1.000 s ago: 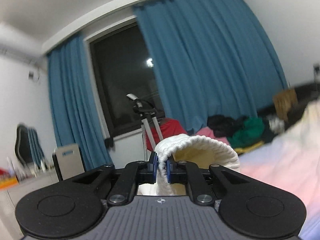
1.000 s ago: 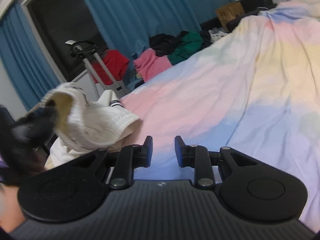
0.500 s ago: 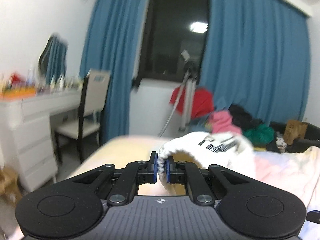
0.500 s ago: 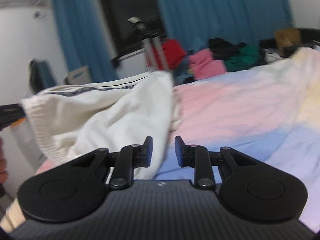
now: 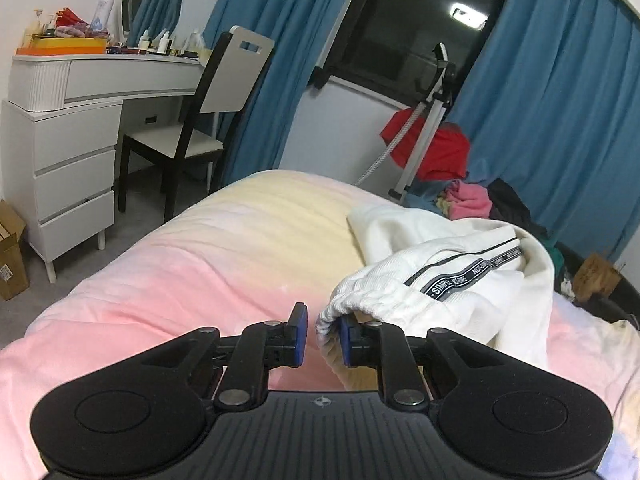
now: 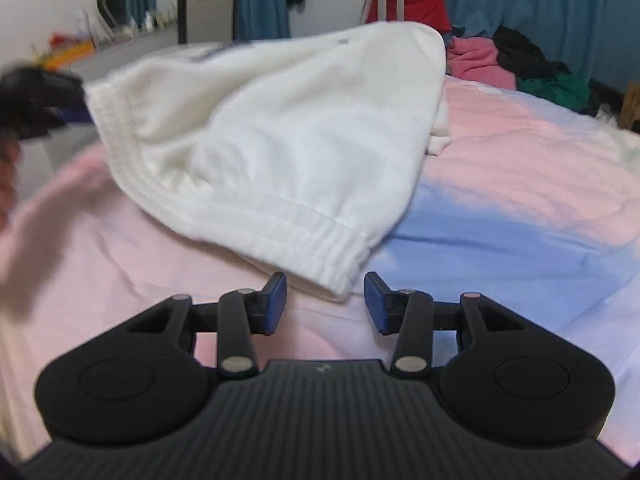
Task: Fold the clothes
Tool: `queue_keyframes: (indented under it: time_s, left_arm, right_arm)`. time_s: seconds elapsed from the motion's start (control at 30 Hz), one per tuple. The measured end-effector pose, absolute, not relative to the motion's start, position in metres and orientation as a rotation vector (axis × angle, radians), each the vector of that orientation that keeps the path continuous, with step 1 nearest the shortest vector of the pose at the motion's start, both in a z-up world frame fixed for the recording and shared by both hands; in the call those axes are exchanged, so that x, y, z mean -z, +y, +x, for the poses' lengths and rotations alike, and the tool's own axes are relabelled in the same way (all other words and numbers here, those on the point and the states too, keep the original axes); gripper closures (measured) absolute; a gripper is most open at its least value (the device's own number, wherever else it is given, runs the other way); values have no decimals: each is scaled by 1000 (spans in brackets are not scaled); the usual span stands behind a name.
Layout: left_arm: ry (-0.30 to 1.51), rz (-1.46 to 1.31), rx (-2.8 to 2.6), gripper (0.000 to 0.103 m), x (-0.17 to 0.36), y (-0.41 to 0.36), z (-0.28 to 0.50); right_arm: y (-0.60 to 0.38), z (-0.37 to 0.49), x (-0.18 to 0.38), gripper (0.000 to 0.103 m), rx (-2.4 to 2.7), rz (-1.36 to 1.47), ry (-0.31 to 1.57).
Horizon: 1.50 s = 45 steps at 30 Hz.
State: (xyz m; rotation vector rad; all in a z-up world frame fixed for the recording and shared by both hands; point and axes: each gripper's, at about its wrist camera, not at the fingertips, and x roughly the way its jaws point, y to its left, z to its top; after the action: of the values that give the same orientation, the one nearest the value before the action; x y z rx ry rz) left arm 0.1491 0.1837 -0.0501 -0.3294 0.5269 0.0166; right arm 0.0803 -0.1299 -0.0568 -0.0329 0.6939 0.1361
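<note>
White ribbed waistband of the trousers [image 6: 280,152] lies across the bed [image 6: 520,168], its near corner just beyond the right gripper [image 6: 325,300]'s opening fingers, its far-left corner slipping from the opening left gripper [image 5: 323,334].

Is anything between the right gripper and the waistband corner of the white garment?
Nothing visible. The right gripper, jaws opening, faces the white garment directly, its waistband corner just ahead above bare bedspread.
</note>
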Motion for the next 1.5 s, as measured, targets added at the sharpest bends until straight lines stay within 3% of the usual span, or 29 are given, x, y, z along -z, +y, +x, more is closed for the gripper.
queue_keyframes:
  time_s: [0.13, 0.23, 0.27, 0.5, 0.63, 0.83, 1.07, 1.1, 1.2, 1.27, 1.3, 1.43, 1.5]
  left_arm:
    - [532, -315, -17, 85, 54, 181, 151]
    - [538, -325, -8, 85, 54, 181, 153]
    - [542, -332, -2, 85, 54, 183, 154]
    - [531, -289, 41, 83, 46, 185, 144]
    - [585, -238, 79, 82, 48, 191, 139]
    - [576, -199, 33, 66, 42, 204, 121]
    - [463, -226, 155, 25, 33, 193, 105]
    - [460, -213, 181, 19, 35, 187, 106]
    - [461, -143, 202, 17, 43, 166, 114]
    - [463, -96, 194, 16, 51, 153, 125]
    - [463, -83, 188, 16, 56, 148, 130]
    - [485, -105, 177, 18, 76, 141, 159]
    - [494, -146, 170, 28, 83, 140, 171]
  right_arm:
    - [-142, 90, 60, 60, -103, 47, 652]
    - [-143, 88, 53, 85, -106, 78, 592]
    - [-143, 87, 50, 88, -109, 86, 572]
    - [-132, 42, -11, 89, -191, 49, 366]
    - [-129, 25, -16, 89, -216, 15, 434]
    - [-135, 48, 17, 89, -165, 3, 656]
    - [-165, 34, -3, 87, -258, 300, 604]
    - [-170, 33, -4, 87, -268, 331, 591]
    - [-187, 37, 0, 79, -233, 439, 582]
    - [-199, 43, 9, 51, -197, 522, 593]
    - [-204, 46, 15, 46, -181, 563, 601]
    - [-209, 69, 45, 43, -158, 668, 661]
    - [-208, 83, 61, 43, -151, 704, 700]
